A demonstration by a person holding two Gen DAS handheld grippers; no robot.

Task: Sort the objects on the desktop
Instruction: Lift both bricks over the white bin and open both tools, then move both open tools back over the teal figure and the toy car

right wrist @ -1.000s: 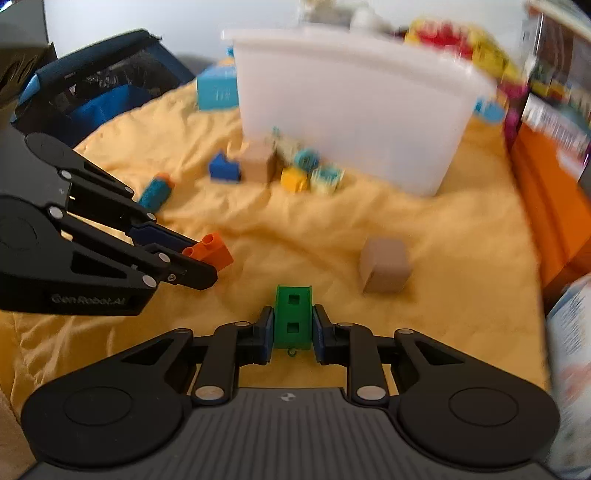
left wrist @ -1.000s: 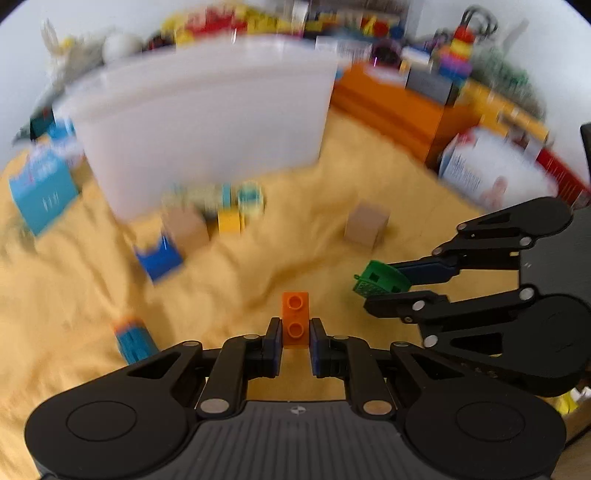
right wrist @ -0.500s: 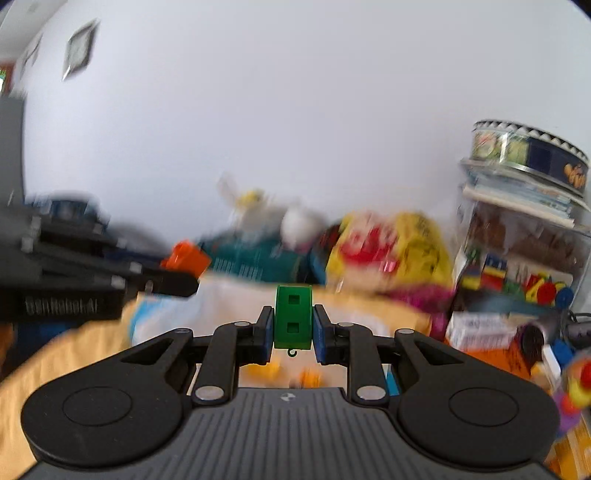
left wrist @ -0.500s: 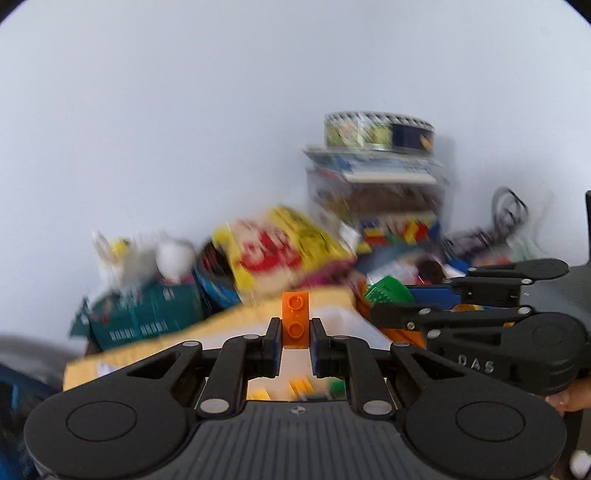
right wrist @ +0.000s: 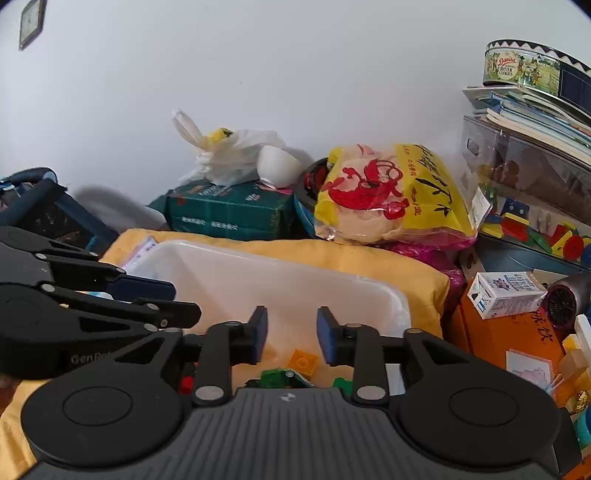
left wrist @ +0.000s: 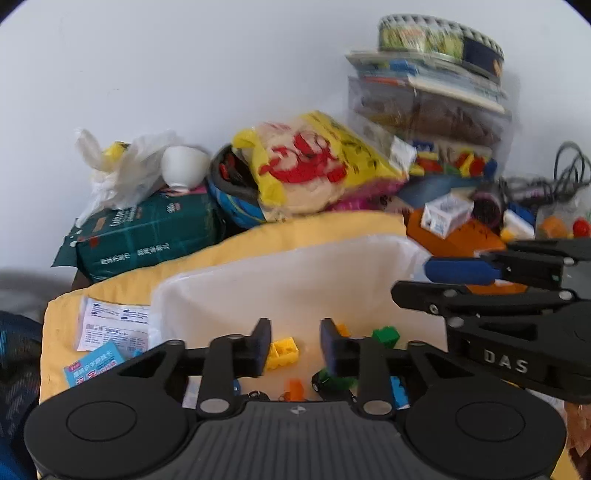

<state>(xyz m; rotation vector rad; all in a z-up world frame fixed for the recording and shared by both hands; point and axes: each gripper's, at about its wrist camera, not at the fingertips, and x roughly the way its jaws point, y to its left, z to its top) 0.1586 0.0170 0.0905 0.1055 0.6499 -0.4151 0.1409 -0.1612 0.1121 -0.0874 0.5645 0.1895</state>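
Both the left gripper (left wrist: 291, 345) and right gripper (right wrist: 288, 334) had jaws opening, empty, above the white bin (right wrist: 229, 269); below them lay small, hard, light bricks (left wrist: 282, 352), best pinched on flat sides

Danisa butter cookie tin (right wrist: 532, 68) at 2 o'clock, atop a stack of books (right wrist: 535, 118), w/ a clear box (right wrist: 524, 173) under them. Yellow plastic bag w/ red print (right wrist: 391, 192) right of centre, leaning twd the wall. Dark green package (right wrist: 229, 210) at 11 o'clock, w/ a white plastic bag (right wrist: 225, 155) and a white cup (right wrist: 277, 166) tipped on top. Small milk carton (right wrist: 506, 293) at 3 o'clock, lying on an orange box (right wrist: 495, 339). Wall clock (right wrist: 31, 22) far up at 10 o'clock. Yellow cloth (right wrist: 332, 254) covers the surface.
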